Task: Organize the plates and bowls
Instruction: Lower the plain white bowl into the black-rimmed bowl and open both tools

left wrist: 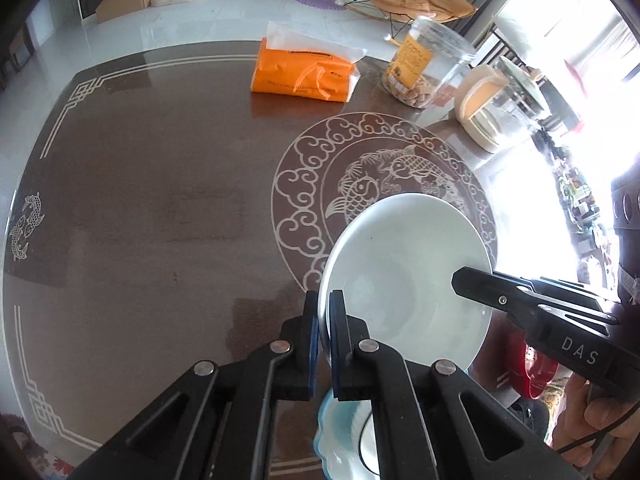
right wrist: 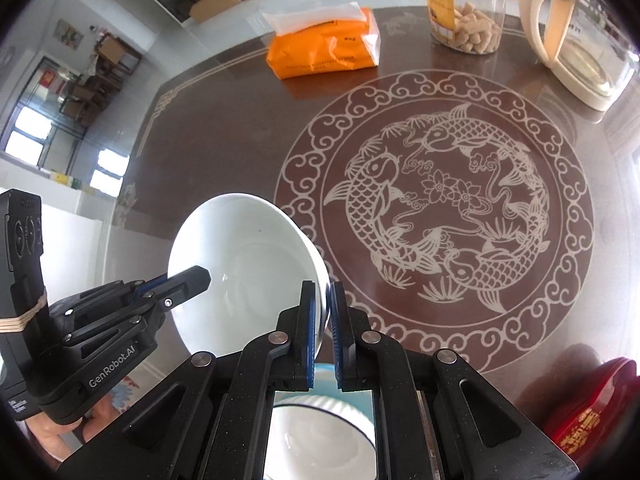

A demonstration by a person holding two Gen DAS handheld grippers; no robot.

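A plain white bowl (left wrist: 404, 276) hangs tilted above the brown table, held by both grippers. My left gripper (left wrist: 323, 324) is shut on its left rim. My right gripper (right wrist: 321, 312) is shut on its opposite rim, and the bowl (right wrist: 240, 264) shows to its left in the right wrist view. The right gripper also shows in the left wrist view (left wrist: 472, 284), and the left gripper in the right wrist view (right wrist: 192, 280). Below the bowl sits a white bowl with a dark rim (right wrist: 320, 440) on a pale blue scalloped plate (left wrist: 336, 432).
An orange tissue pack (left wrist: 304, 72), a clear jar of snacks (left wrist: 424, 64) and a cream kettle (left wrist: 492, 108) stand at the table's far side. A red box (right wrist: 588, 420) lies at the near right. The fish-pattern table (right wrist: 440, 200) spreads ahead.
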